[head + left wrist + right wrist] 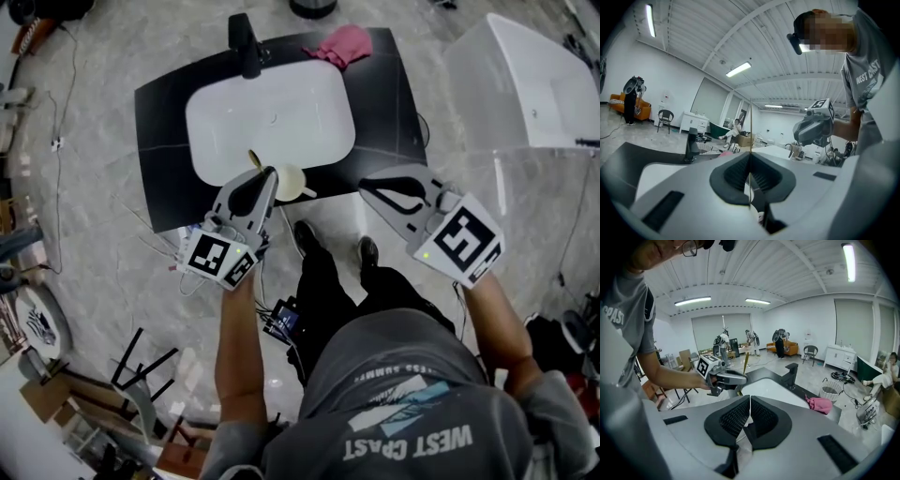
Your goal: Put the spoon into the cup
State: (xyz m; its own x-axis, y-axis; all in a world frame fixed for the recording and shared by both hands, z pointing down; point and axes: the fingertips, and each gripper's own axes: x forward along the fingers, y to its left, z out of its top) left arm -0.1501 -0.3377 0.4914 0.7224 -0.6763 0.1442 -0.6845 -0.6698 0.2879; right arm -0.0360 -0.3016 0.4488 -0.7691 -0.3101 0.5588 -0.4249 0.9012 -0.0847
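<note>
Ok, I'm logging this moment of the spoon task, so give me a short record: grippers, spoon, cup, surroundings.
left gripper: shut on the spoon, handle upright
right gripper: shut, empty, right of the cup
spoon: lower end hidden; cannot tell if it is in the cup
cup: cream, at the front edge of the counter, beside the sink
counter: black; faucet and pink cloth at the back

A test lab (strip lights [738,69], loose floor cables [54,145]) around a freestanding sink counter [159,131].
</note>
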